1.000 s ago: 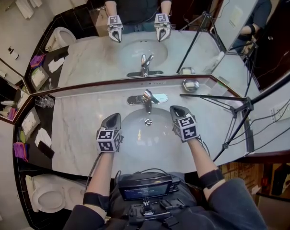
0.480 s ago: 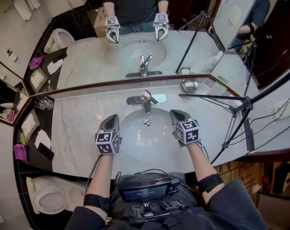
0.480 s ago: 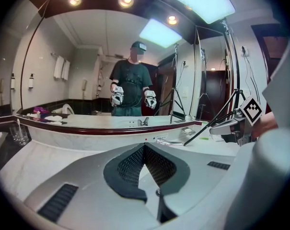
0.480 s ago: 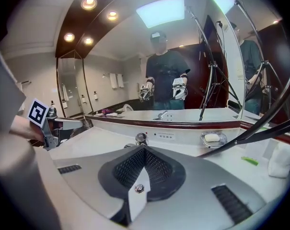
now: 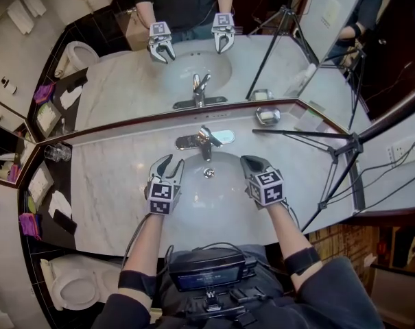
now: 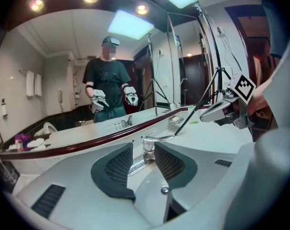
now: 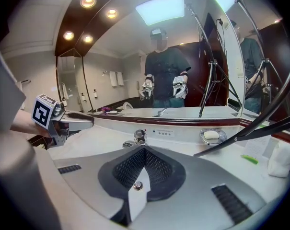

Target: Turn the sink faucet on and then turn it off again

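Faucet (image 5: pixel 206 141): chrome, single lever, upright on an oblong chrome base plate. It is mounted at the middle of the back edge of the sink (image 5: pixel 210 203). The short spout reaches forward over the basin. A flat lever lies on top, angled toward the right in the head view.

Sink: white oval basin set into a pale marble counter (image 5: pixel 111 184), with a chrome drain (image 5: pixel 208 173) just in front of the spout.

We find the sink basin (image 5: pixel 210 199) open up to the faucet (image 5: pixel 206 140); a tripod leg (image 5: pixel 300 134) bars the surface (image 5: pixel 111 184) on the right.
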Tool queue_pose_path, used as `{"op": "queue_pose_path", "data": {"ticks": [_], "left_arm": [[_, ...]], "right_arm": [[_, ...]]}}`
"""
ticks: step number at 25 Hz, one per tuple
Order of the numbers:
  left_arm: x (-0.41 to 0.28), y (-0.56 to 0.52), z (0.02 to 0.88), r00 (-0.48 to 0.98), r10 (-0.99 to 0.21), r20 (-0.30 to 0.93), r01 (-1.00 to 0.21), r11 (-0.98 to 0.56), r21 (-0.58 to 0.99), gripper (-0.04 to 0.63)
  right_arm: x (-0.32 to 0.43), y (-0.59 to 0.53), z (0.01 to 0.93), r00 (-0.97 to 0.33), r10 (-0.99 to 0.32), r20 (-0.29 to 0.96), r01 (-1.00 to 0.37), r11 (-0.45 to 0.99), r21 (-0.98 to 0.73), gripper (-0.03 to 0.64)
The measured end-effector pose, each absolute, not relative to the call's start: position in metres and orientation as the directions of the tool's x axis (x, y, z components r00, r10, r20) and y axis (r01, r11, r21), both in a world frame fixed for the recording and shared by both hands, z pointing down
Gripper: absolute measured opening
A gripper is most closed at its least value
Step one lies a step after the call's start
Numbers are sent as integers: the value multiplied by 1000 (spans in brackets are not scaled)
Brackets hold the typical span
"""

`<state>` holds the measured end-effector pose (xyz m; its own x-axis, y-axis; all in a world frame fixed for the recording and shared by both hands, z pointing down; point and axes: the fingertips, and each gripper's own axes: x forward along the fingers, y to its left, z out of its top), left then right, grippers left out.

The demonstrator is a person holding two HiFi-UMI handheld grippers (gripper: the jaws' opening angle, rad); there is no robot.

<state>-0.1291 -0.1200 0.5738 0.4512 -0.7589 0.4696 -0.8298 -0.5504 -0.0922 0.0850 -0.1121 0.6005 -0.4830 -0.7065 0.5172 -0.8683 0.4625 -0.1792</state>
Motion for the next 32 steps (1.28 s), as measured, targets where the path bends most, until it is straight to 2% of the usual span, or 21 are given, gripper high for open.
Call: {"op": "queue_pose_path", "data": {"ticks": [6, 12, 24, 32], "left_arm": [[-85, -139, 600, 485, -679, 551, -639, -706, -307, 247], [-46, -158, 629, 489, -627, 606, -435, -778, -454, 312], [2, -187, 672, 477, -572, 667, -184, -807, -561, 314], [19, -198, 675, 466, -583, 666, -189, -800, -569, 314]], "right_arm": [[91, -114, 610, -474, -700, 534, -873, 451, -184, 18], [97, -118, 619, -461, -697, 550, -880, 440, -181, 18], [109, -122, 636, -441, -689, 575, -891, 412, -191, 18], [114, -126, 643, -437, -685, 583, -894, 401, -199, 18]]}}
